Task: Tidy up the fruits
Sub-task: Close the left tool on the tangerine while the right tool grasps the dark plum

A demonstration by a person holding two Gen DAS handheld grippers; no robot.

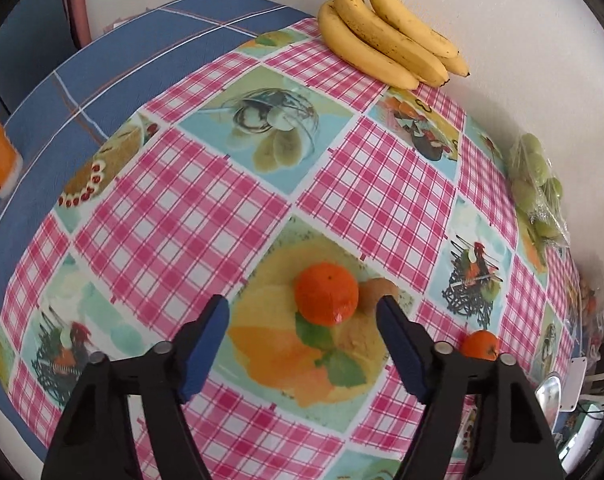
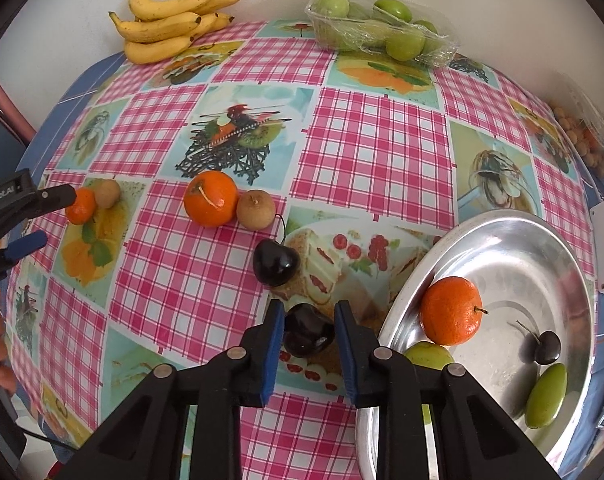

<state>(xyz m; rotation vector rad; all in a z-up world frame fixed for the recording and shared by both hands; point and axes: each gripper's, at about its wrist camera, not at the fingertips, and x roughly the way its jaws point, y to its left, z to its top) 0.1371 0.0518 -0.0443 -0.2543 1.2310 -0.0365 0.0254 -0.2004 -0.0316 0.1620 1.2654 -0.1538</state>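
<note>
— Right wrist view: what's the right gripper (image 2: 307,330) doing?
— Blue pads hug a dark cherry (image 2: 306,336), just left of the metal bowl (image 2: 541,256).
— Left gripper (image 1: 303,320)?
— Spread wide before a tangerine (image 1: 326,294).

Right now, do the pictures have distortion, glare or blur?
Left wrist view: the fisheye bulges the tablecloth into a dome and the corners are black; the picture is sharp. Right wrist view: same bulge; the metal bowl shines with soft reflections, without harsh glare.
</note>
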